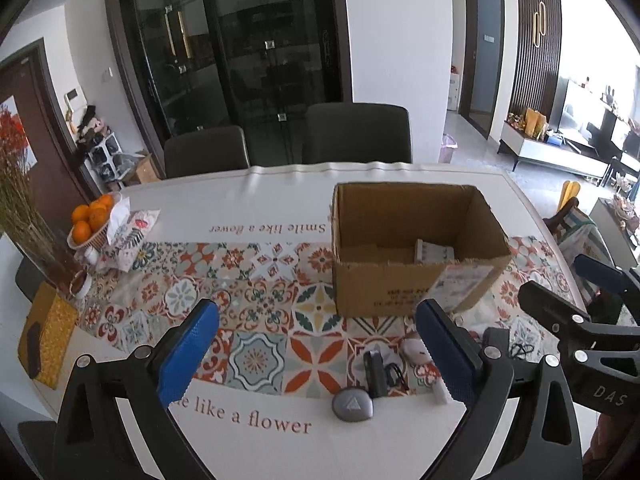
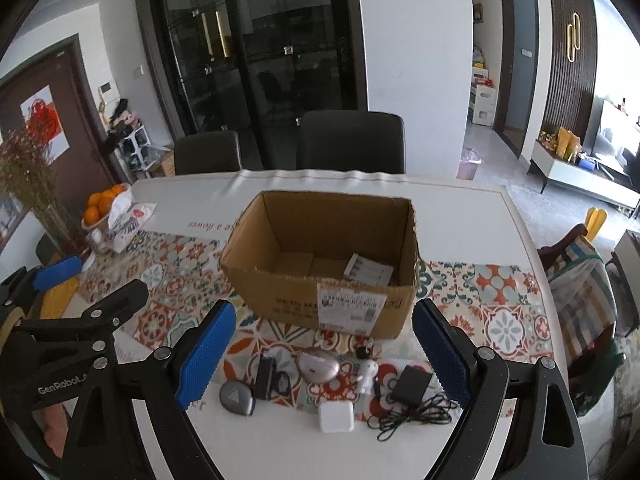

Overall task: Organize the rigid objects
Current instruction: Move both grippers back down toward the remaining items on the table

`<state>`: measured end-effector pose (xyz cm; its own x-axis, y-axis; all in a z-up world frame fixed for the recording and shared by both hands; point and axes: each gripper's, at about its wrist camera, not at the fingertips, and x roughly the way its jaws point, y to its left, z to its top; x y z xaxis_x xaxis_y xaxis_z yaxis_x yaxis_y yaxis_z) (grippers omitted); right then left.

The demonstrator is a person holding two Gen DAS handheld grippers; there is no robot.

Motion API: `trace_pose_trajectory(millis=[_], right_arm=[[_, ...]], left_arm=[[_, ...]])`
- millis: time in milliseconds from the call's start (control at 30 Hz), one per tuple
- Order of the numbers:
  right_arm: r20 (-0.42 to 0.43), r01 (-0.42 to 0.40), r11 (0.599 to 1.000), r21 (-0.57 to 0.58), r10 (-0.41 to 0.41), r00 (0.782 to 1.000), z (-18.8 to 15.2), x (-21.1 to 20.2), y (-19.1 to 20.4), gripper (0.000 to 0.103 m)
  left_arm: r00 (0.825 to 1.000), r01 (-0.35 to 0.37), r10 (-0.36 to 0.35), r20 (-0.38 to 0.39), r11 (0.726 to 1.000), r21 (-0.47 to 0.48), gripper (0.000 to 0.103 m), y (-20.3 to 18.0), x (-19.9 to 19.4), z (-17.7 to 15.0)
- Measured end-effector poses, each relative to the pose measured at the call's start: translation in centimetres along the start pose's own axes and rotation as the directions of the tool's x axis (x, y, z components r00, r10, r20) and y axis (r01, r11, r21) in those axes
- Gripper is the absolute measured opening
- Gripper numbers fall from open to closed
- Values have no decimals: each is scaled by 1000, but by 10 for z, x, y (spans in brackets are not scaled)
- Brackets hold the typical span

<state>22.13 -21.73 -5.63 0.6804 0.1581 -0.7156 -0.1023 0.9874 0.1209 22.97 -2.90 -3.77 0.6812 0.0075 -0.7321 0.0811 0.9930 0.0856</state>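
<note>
Two views, left wrist first: left gripper [image 1: 316,344] spread wide and empty, cardboard box [image 1: 416,280] right of centre with one white pack inside, grey puck [image 1: 352,405] lower centre on the tiled tablecloth [image 1: 256,292]. Right wrist: right gripper [image 2: 324,354] wide, empty, above mouse [image 2: 318,366], white cube [image 2: 337,417] and black adapter [image 2: 412,385] at bottom centre; judged early, next needs closing on one item; dining chairs [image 2: 352,142] behind.

A: Count on table?
B: One cardboard box [image 2: 320,276], one white pack [image 2: 368,270] inside. Loose: one grey puck [image 2: 237,397], one mouse [image 2: 318,366], one white cube [image 2: 337,416], one black adapter [image 2: 412,384], one figurine [image 2: 367,372].
A: Chairs?
B: Two chairs [image 2: 352,142].
</note>
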Motion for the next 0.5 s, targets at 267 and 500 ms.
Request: trace_pose_trajectory(millis=[267, 500], right_arm=[[-64, -28, 999, -28, 26, 998, -27, 6, 3, 90], [-132, -42, 999, -30, 37, 990, -48, 21, 3, 90]], left_arm=[[999, -26, 26, -34, 1000, 10, 100, -4, 3, -24], [994, -16, 15, -112, 1000, -11, 100, 0, 19, -49]])
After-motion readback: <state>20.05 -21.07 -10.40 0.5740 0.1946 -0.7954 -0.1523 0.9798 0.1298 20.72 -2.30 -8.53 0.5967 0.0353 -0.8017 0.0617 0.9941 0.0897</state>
